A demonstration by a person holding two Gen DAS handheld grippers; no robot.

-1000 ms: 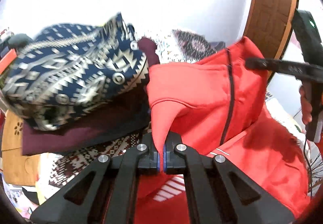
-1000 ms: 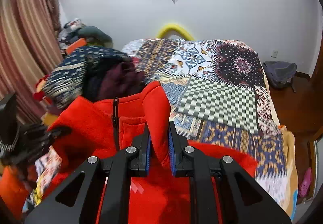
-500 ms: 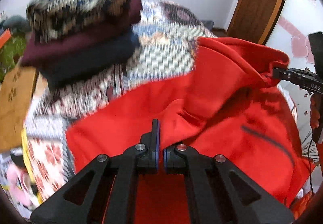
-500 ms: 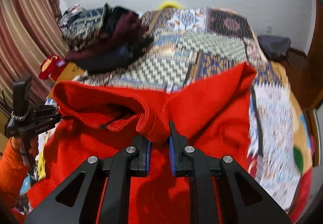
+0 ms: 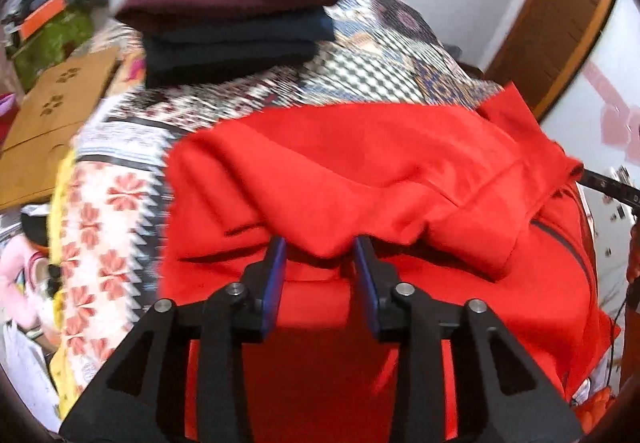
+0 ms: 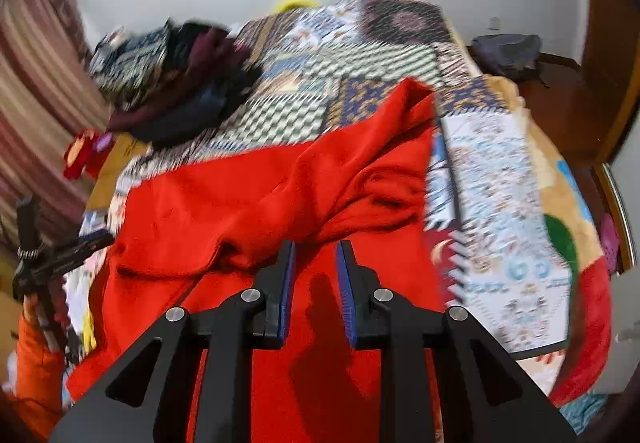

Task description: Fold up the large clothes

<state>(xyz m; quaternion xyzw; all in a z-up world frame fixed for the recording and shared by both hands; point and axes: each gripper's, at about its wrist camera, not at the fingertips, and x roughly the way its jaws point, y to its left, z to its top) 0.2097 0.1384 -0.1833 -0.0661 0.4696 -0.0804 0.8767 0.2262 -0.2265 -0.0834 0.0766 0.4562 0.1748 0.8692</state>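
A large red fleece jacket (image 5: pixel 360 171) lies spread on the patterned bedspread (image 5: pixel 120 203), its far edge folded back toward me. My left gripper (image 5: pixel 320 255) is open, with a loose fold of the jacket lying between its fingers. My right gripper (image 6: pixel 316 255) is open just above the same jacket (image 6: pixel 260 195); nothing is between its fingers. The right gripper's tip shows at the right edge of the left wrist view (image 5: pixel 608 185). The left gripper shows at the left of the right wrist view (image 6: pixel 60 255).
A stack of folded clothes (image 5: pixel 240 15) sits at the far side of the bed, also in the right wrist view (image 6: pixel 180 83). A cardboard box (image 5: pixel 52 111) stands left of the bed. A brown door (image 5: pixel 556 15) and a dark bag (image 6: pixel 508 51) are at the right.
Both grippers have lowered the jacket onto the bed and opened. The jacket, held up a second ago, now lies flat with its edge folded over.
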